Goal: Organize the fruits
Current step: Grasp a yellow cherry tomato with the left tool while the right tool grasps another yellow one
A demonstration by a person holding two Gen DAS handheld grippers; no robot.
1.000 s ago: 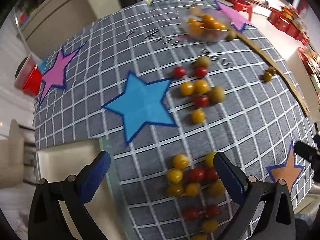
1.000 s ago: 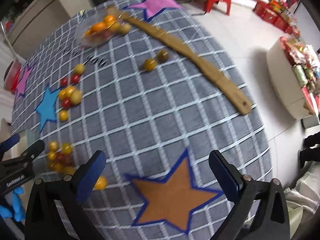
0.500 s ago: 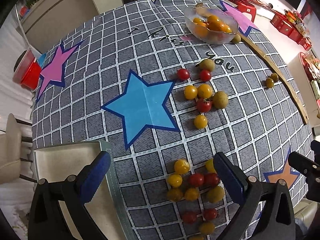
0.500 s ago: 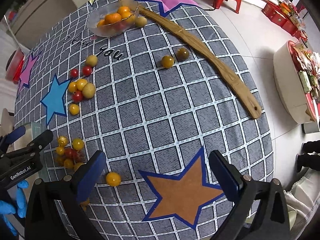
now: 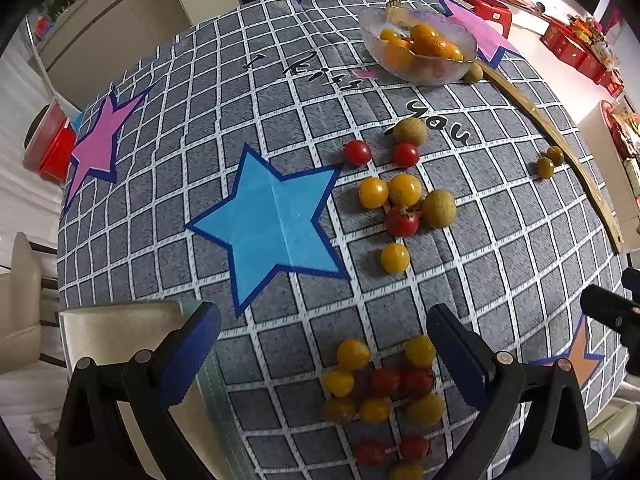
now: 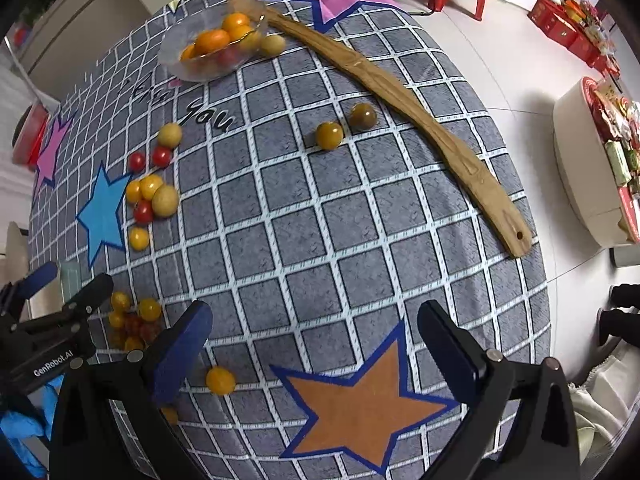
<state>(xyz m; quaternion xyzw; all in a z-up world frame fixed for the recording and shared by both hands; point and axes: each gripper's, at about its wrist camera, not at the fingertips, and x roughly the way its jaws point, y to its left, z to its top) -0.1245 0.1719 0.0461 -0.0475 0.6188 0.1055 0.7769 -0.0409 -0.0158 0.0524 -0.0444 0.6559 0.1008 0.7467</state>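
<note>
Rolling is the main hazard: the fruits are small, round and smooth-skinned, so a careless nudge from either tool would likely send one off the near edge of the surface, above all the lone yellow tomato lying close to that edge. The left tongs hang with fingers wide apart and nothing between them, over the near cluster of red and yellow cherry tomatoes; closing there could pinch two at once or squash a soft one (they lie touching). The right tongs are likewise spread and unloaded above the orange star. A second cluster sits mid-surface beside the blue star, two dull ones lie by the wooden stick, and the glass bowl at the far edge holds oranges.
</note>
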